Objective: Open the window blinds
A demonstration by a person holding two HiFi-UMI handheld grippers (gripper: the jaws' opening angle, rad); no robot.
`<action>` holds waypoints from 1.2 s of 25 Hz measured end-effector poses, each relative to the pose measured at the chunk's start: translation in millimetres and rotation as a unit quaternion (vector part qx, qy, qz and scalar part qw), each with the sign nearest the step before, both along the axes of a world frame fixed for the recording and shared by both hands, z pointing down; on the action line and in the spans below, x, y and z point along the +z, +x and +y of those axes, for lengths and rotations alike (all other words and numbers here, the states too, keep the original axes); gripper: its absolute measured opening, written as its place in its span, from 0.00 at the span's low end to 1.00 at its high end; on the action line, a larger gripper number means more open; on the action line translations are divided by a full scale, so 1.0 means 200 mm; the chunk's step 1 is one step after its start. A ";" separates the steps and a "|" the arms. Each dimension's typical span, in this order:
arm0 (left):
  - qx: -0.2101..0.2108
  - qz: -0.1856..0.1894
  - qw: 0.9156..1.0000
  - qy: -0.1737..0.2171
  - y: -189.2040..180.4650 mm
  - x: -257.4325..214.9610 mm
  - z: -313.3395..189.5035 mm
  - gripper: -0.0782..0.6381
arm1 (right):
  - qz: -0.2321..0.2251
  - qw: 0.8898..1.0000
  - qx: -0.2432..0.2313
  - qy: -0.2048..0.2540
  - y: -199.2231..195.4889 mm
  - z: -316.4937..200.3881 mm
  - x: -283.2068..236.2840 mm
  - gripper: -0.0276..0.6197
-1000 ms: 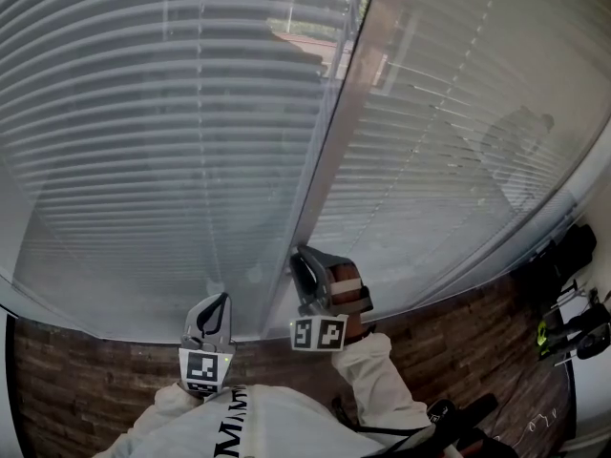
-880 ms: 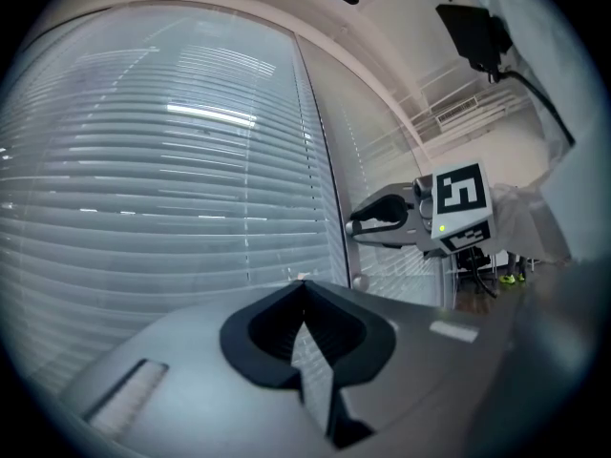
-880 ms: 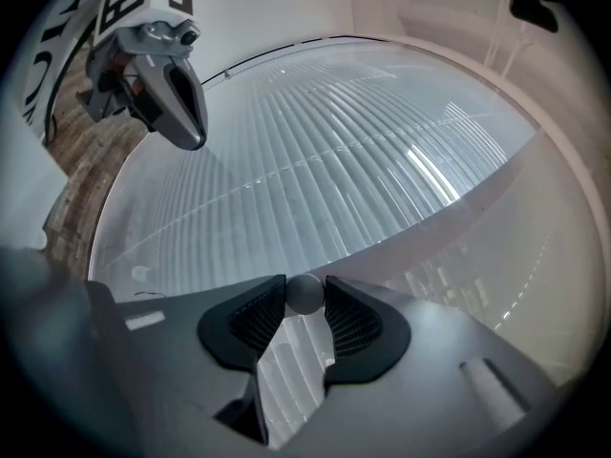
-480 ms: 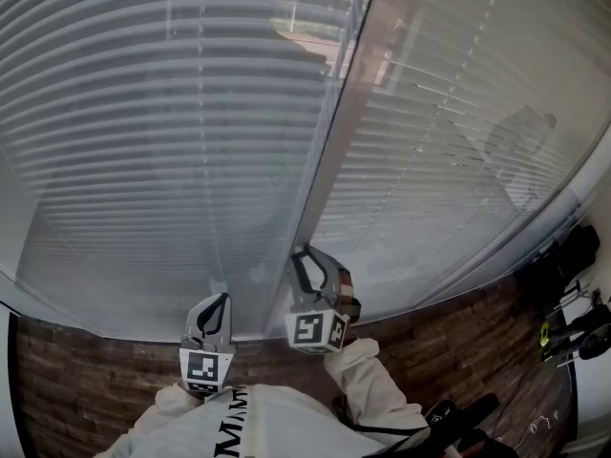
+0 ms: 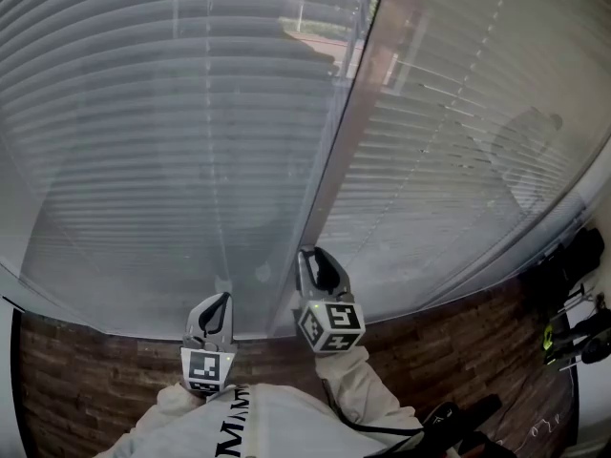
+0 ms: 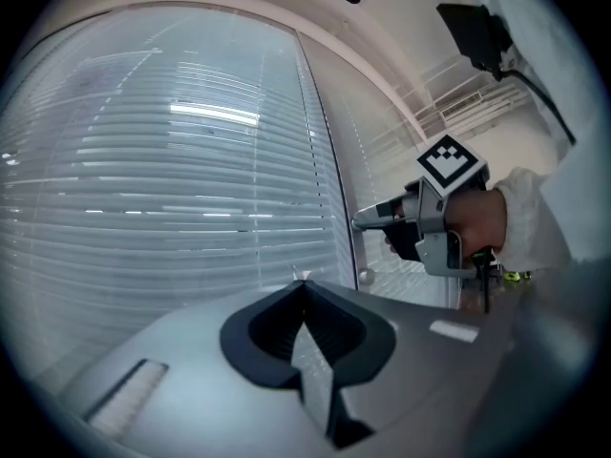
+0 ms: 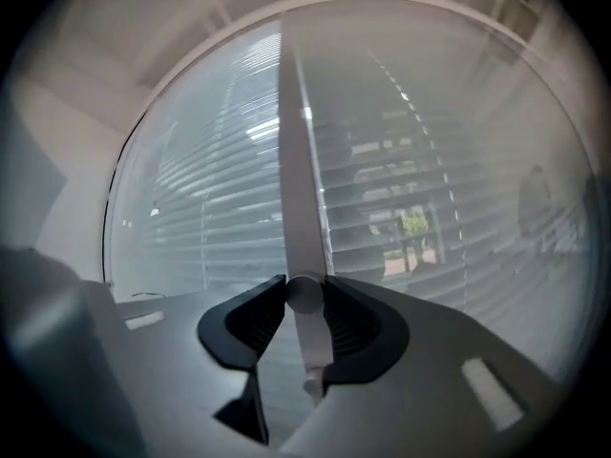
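Two panels of white slatted blinds (image 5: pixel 172 141) cover the window, split by a pale upright frame post (image 5: pixel 334 160). The slats lie nearly flat, and bits of the outdoors show between them at the right (image 7: pixel 410 227). A slim tilt wand (image 7: pixel 304 299) hangs in front of the post. My right gripper (image 5: pixel 310 260) points level at it and is shut on the wand; the wand's lower end shows just below the jaws. My left gripper (image 5: pixel 218 303) is held level at the left panel's lower edge, shut and with nothing in it. In the left gripper view the right gripper (image 6: pixel 372 219) is at the right.
A dark brick sill or wall (image 5: pixel 86 370) runs under the window. Black gear and cables (image 5: pixel 573 332) stand at the far right on the floor. The person's white sleeves (image 5: pixel 363 389) fill the lower middle of the head view.
My right gripper has rolled about its own pointing line with the wand between its jaws; its marker cube now faces up. The left gripper has stayed put.
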State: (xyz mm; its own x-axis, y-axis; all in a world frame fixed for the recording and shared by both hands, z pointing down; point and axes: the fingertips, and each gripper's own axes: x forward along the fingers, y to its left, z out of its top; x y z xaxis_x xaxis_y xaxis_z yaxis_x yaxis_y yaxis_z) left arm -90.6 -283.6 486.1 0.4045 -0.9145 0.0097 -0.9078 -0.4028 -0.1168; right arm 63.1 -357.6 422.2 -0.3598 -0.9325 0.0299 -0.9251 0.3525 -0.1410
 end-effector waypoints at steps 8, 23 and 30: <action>-0.001 0.002 1.000 0.000 0.00 0.00 0.01 0.11 | -0.249 0.966 -0.007 -0.075 0.04 -0.01 0.00 0.22; 0.000 0.003 1.000 -0.003 0.01 0.01 0.02 0.11 | -0.323 0.942 -0.019 -0.094 0.05 -0.02 0.01 0.22; 0.000 0.003 1.000 -0.005 0.01 0.01 0.03 0.11 | -0.148 0.988 -0.009 -0.046 0.03 -0.01 0.00 0.24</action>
